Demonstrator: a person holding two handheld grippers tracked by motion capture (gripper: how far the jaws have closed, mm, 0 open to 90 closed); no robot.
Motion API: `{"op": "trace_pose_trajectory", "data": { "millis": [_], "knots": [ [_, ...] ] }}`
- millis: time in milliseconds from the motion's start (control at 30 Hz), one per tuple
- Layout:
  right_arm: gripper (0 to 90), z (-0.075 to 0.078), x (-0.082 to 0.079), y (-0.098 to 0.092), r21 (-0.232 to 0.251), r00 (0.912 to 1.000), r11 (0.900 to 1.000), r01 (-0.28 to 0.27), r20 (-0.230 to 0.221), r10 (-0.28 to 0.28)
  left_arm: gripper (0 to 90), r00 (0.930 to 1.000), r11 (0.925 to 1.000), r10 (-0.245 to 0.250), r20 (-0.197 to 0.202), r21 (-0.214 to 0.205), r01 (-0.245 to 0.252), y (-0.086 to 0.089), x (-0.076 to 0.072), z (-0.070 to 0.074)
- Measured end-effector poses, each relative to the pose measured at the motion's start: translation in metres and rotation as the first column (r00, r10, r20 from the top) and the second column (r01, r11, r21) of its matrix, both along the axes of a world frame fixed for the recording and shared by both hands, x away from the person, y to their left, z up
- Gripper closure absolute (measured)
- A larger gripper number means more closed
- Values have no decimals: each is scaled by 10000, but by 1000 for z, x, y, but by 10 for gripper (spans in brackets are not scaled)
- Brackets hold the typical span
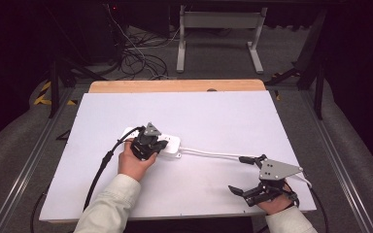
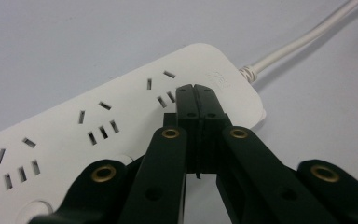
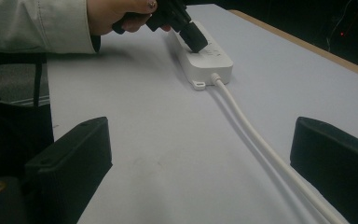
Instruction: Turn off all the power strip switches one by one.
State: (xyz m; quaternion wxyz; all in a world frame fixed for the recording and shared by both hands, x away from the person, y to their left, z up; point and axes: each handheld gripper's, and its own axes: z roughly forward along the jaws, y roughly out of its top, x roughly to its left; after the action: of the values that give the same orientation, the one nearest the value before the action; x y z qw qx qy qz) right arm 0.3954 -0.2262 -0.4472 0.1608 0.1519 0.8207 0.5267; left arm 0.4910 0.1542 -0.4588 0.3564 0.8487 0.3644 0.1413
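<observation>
We find one white power strip [image 1: 151, 142] lying flat on the white table [image 1: 209, 116], left of centre, with its sockets facing up. One white cord [image 1: 209, 154] leaves its right end and runs across the table toward the right gripper [image 1: 248, 175].

The left gripper [image 1: 164, 144] rests over the strip, and in the left gripper view its fingers [image 2: 186, 109] are clenched together with nothing between them. Their tips sit on or just above the strip's top face, beside the socket group nearest the cord end; we cannot tell whether they actually touch. We judge that the closed tips serve as a single blunt probe, either to press on the strip or to pin it in place against the table (closed fingers give a stiffer contact point than spread ones).

The right gripper sits near the table's front right corner, well apart from the strip. Its fingers [image 3: 70, 163] stand spread wide and hold nothing, and the cord passes between them in the right gripper view without being gripped. We judge that this hand waits in line with the cord, ready to close on it.

Count:
- power strips: one
- cords: one
- socket groups visible in the left gripper view: three
- round button near the strip's end away from the cord: one
- grippers: two
</observation>
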Motion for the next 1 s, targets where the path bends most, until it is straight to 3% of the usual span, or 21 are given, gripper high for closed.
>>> {"op": "trace_pose_trajectory", "data": {
  "millis": [800, 1000],
  "knots": [
    [59, -1, 1, 1, -59, 10000, 10000, -17, -72, 16, 900, 9984, 9999, 0, 559, 151, -8, 0, -3, -5],
    [59, -2, 2, 1, -61, 9999, 10000, 13, -151, -14, 900, 9972, 9994, -28, 742, 360, 1, -1, -4, -5]
  ]
}}
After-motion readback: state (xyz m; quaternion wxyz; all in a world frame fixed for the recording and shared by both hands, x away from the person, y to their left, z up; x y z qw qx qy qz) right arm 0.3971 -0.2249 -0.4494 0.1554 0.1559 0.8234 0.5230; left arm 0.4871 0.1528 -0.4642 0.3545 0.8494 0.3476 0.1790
